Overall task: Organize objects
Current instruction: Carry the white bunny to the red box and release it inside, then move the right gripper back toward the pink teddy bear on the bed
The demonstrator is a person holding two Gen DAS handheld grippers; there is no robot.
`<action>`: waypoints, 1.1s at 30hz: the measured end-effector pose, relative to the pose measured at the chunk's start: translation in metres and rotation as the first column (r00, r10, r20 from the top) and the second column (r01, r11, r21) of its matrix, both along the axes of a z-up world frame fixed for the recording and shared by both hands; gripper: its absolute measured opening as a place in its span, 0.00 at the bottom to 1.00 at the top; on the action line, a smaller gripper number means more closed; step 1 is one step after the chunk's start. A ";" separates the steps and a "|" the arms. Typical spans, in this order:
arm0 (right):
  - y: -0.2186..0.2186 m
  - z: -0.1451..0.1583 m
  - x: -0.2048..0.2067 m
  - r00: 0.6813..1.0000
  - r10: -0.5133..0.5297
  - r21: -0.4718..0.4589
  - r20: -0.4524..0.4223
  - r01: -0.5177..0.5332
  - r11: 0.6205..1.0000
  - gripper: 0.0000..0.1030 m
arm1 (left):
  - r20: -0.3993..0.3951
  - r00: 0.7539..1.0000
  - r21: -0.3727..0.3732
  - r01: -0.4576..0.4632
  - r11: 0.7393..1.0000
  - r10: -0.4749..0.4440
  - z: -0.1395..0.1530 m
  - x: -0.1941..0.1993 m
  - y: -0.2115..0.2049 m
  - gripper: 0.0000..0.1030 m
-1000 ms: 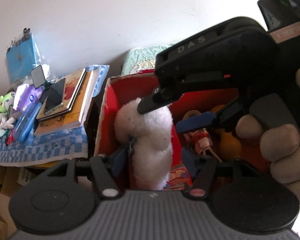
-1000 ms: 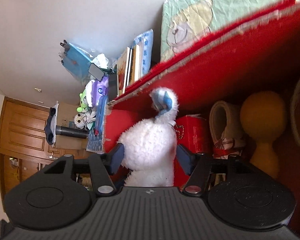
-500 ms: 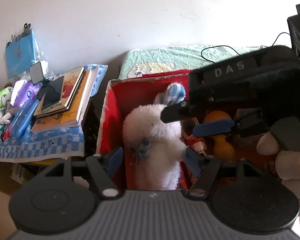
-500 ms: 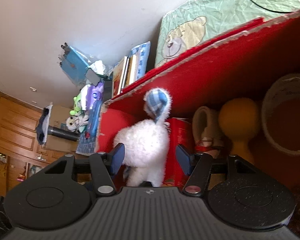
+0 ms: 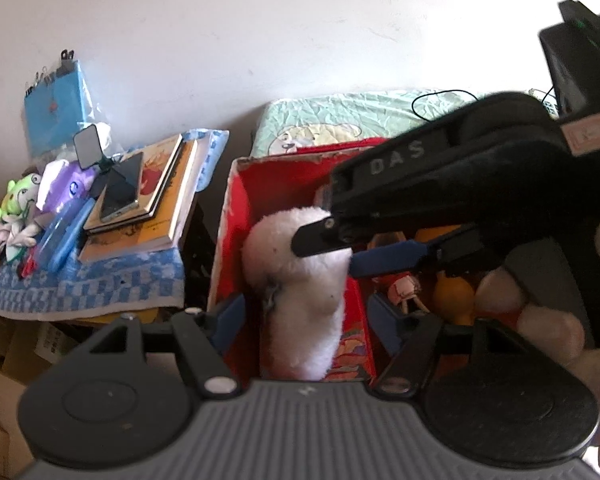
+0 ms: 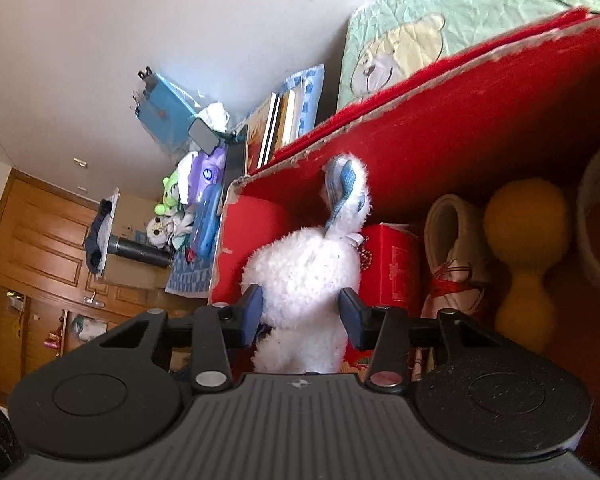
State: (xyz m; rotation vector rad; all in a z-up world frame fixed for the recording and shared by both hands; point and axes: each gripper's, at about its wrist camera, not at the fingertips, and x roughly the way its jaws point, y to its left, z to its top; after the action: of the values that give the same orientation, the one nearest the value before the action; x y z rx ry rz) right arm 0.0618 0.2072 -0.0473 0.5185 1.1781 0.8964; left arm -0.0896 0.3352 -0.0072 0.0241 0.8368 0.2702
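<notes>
1. A white plush toy (image 6: 304, 276) stands upright in the left end of a red box (image 6: 480, 104), near the box's left wall.
2. The right gripper (image 6: 300, 312) holds its blue pads on either side of the toy's body. The fur fills the gap and appears to touch both pads, but whether they squeeze it cannot be told.
3. The left gripper (image 5: 304, 316) is spread wide. The toy (image 5: 300, 280) sits between its fingers with red box wall (image 5: 236, 216) showing on either side, so neither finger touches it.
4. In the left wrist view, the right gripper crosses from the upper right with a person's hand (image 5: 540, 320) around its grip. Its black tip (image 5: 312, 236) lies over the top of the toy.
5. The toy's blue checked ear (image 6: 342, 188) points up toward the box's rear wall.
6. Other box contents, to the right of the toy: a red carton (image 6: 392, 268), a rolled pale item (image 6: 452, 248) tied with red cord, and a yellow gourd-shaped object (image 6: 524, 248).
7. Left of the box, a stack of books (image 5: 148, 208) with a phone (image 5: 122, 192) on top (screen dark) rests on a blue checked cloth (image 5: 100, 284).
</notes>
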 end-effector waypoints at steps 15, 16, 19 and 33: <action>-0.062 0.029 -0.015 0.973 -0.107 -0.043 0.204 0.118 0.992 0.54 | -0.039 0.999 -0.058 -0.032 0.998 0.030 0.012 0.015 -0.025 0.73; -0.066 0.030 -0.016 0.972 -0.105 -0.041 0.209 0.116 0.992 0.54 | -0.044 0.998 -0.059 -0.041 0.997 0.039 0.014 0.015 -0.029 0.73; -0.084 0.035 -0.020 0.967 -0.102 -0.032 0.233 0.112 0.993 0.54 | -0.058 0.997 -0.069 -0.059 0.996 0.055 0.017 0.016 -0.042 0.73; -0.167 0.066 -0.045 0.926 -0.094 -0.053 0.367 0.122 0.991 0.54 | -0.051 0.994 -0.057 -0.100 0.993 0.097 0.035 0.010 -0.129 0.82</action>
State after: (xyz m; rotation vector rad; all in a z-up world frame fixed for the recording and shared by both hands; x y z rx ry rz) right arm 0.0172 0.0402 0.0185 0.3342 0.8325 0.8087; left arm -0.0795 0.2060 0.0275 -0.0666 0.8946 0.3383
